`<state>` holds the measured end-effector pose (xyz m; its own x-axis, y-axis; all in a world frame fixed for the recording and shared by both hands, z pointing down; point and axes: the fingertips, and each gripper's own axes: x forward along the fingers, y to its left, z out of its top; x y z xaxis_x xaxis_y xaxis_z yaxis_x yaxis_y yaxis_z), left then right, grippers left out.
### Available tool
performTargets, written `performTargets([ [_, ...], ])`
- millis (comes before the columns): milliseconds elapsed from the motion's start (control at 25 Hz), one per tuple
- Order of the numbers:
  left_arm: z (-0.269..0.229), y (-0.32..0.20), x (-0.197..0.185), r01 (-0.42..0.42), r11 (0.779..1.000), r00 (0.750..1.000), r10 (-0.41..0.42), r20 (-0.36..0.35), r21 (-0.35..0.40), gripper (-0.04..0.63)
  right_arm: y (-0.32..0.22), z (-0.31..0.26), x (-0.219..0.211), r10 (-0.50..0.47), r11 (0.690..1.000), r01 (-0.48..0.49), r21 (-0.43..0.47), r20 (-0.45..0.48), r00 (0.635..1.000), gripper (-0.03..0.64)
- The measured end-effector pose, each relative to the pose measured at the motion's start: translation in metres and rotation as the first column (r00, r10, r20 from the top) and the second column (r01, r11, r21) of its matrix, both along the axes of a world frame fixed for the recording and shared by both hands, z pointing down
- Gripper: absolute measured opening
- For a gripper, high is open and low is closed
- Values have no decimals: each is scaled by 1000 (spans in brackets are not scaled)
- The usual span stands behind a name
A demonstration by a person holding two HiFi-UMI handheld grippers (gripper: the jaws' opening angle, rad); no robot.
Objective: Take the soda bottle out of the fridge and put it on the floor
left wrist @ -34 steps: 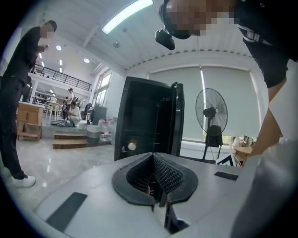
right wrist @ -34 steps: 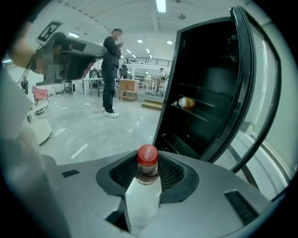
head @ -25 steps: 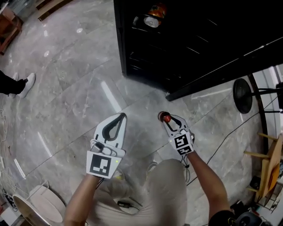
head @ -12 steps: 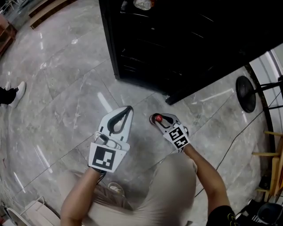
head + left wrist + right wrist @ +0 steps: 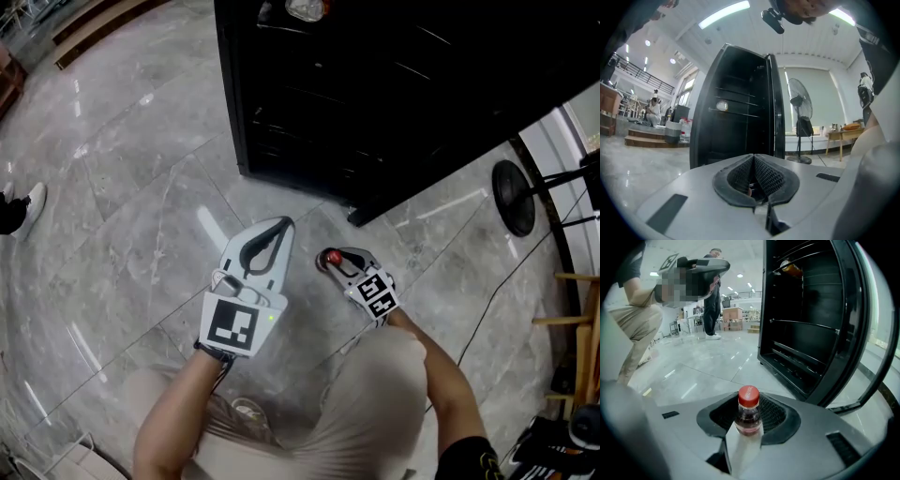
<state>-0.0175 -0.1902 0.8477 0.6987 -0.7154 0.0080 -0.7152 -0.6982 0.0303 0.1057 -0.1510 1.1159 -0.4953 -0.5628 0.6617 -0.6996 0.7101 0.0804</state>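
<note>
My right gripper (image 5: 331,262) is shut on the neck of a soda bottle (image 5: 748,420) with a red cap (image 5: 331,256), held upright low over the grey stone floor (image 5: 141,187). Dark soda shows in the neck in the right gripper view, and the bottle's body is hidden under the jaws. The left gripper (image 5: 281,225) hovers beside it to the left, shut with its fingertips meeting and nothing between them. The open black fridge (image 5: 394,84) stands just beyond both grippers, its wire shelves (image 5: 797,324) bare low down.
A standing fan (image 5: 800,110) is right of the fridge, its round base (image 5: 514,197) and cable on the floor. Some food sits on an upper fridge shelf (image 5: 790,268). Another person's shoe (image 5: 26,204) is at the far left. Wooden furniture (image 5: 581,347) is at the right edge.
Both grippers have sunk towards the floor and drawn closer to the fridge's foot. The bottle stays in the right gripper. The left gripper stays shut.
</note>
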Motion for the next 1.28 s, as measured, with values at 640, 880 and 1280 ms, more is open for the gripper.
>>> performTargets([
  [640, -6, -21, -14, 2, 1000, 1000, -2, -9, -6, 18, -88, -253, -3, 2, 915, -4, 403, 6, 1000, 106],
  [880, -14, -31, -5, -10, 999, 1000, 9, 18, 42, 18, -79, -303, 12, 88, 875, -152, 460, 156, 984, -3],
  [1280, -1, -31, -9, -12, 1000, 999, 11, 53, 5, 18, -89, -258, 35, 113, 924, -161, 348, 154, 982, -3],
])
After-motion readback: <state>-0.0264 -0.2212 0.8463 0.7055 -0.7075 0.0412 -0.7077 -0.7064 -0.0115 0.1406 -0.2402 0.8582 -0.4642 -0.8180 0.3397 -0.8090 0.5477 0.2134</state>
